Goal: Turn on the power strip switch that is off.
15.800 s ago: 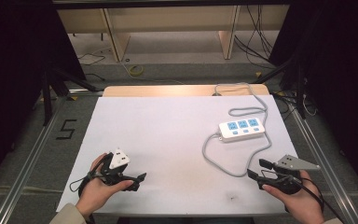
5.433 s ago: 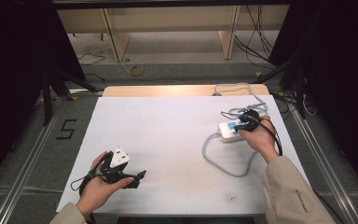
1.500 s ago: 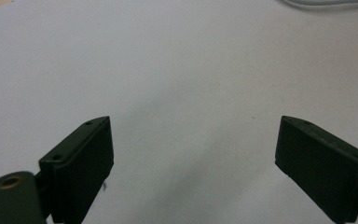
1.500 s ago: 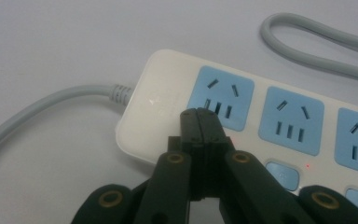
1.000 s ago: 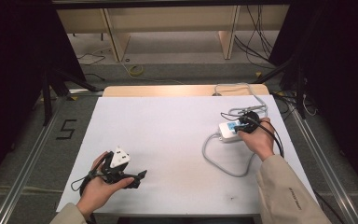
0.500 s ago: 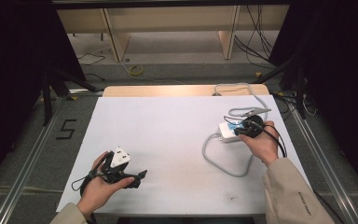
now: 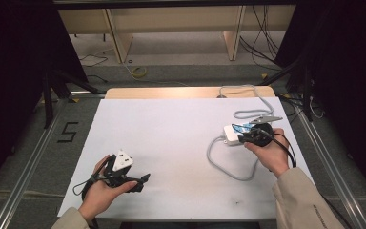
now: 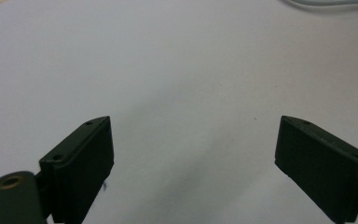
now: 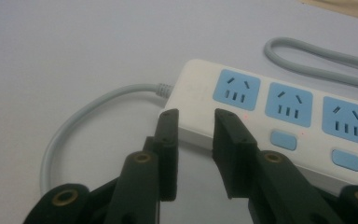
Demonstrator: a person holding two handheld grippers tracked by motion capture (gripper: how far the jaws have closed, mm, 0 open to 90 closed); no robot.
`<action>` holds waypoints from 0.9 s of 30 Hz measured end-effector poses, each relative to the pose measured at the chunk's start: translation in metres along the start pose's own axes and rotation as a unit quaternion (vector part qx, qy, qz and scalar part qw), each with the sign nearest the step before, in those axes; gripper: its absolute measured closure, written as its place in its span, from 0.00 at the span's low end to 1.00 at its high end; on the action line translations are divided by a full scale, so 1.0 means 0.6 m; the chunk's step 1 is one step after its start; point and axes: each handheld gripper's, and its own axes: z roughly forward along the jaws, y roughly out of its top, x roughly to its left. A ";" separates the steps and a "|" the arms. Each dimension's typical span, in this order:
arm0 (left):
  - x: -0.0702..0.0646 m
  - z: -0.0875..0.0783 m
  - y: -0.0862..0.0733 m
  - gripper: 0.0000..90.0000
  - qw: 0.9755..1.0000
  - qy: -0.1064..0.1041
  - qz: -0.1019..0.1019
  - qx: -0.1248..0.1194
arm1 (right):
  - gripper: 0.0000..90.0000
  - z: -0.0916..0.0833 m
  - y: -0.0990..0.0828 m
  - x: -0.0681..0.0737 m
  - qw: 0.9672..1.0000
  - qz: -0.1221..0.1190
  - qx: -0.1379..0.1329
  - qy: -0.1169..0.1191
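White power strip (image 9: 242, 112), blue sockets (image 9: 237, 87)

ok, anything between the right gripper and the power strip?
Nothing visible. The right gripper sits right at the power strip, near its cable end, jaws just opened a little with nothing between them. The grey cable loops off to the side, clear of the gap.
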 end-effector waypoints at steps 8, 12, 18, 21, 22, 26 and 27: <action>0.000 -0.001 0.000 0.12 1.000 0.001 -0.005 -0.003 | 0.74 -0.014 -0.013 0.011 1.000 -0.006 -0.015 0.013; 0.001 0.000 -0.001 0.12 1.000 0.000 -0.002 0.002 | 0.70 -0.021 -0.019 0.015 0.999 -0.001 -0.023 0.028; 0.001 -0.001 -0.001 0.12 1.000 0.001 -0.006 0.000 | 0.65 -0.032 -0.027 0.023 0.999 0.001 -0.033 0.037; 0.002 -0.002 -0.001 0.12 1.000 0.002 -0.007 -0.001 | 0.63 -0.035 -0.032 0.025 0.998 -0.003 -0.036 0.043; 0.002 -0.001 -0.001 0.12 1.000 0.003 -0.007 -0.003 | 0.62 -0.036 -0.033 0.026 0.998 -0.006 -0.038 0.046; 0.002 -0.002 -0.001 0.12 1.000 0.003 -0.008 -0.002 | 0.58 -0.041 -0.039 0.030 0.997 -0.012 -0.047 0.056; 0.002 -0.001 -0.001 0.12 1.000 0.003 -0.009 -0.003 | 0.57 -0.043 -0.041 0.031 0.997 -0.013 -0.050 0.058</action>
